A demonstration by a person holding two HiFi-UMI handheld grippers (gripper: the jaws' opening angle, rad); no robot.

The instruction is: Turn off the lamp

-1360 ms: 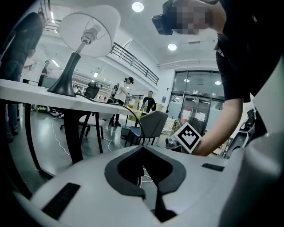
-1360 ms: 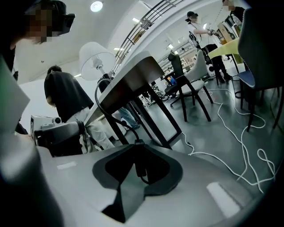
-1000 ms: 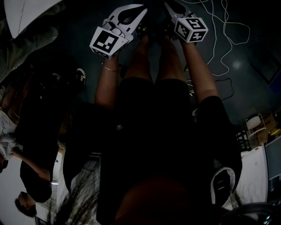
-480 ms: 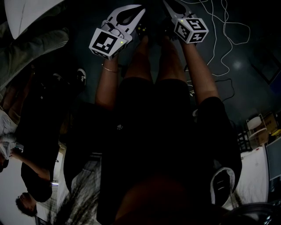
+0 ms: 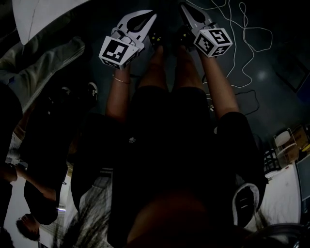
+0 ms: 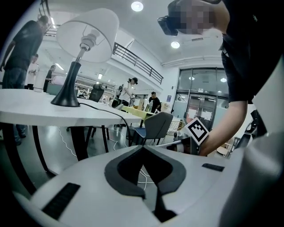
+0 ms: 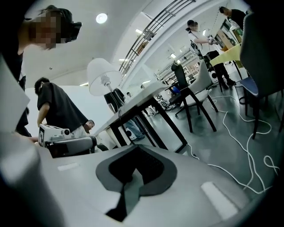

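The lamp (image 6: 86,33) has a white shade on a slim black stem and base, and stands on a white table (image 6: 26,111) with its black cord trailing right. From the right gripper view the lamp (image 7: 101,75) is farther off, up on the same table (image 7: 137,99). Whether it is lit I cannot tell. My left gripper (image 6: 143,147) is shut and empty, held low and well short of the table. My right gripper (image 7: 135,146) is likewise shut with nothing in it. In the dark head view both grippers, left (image 5: 154,14) and right (image 5: 184,7), are held out over my legs.
White cables (image 5: 237,43) snake over the dark floor. A grey chair (image 6: 159,126) and black chairs (image 7: 195,95) stand beyond the table's black legs (image 7: 171,126). Several people stand around, one close on the left (image 7: 57,108). A table corner (image 5: 43,12) shows top left.
The head view has shifted slightly. Both grippers stay held out in front, and the right one's marker cube has drifted a little to the right. A dark figure has come in at the left edge.
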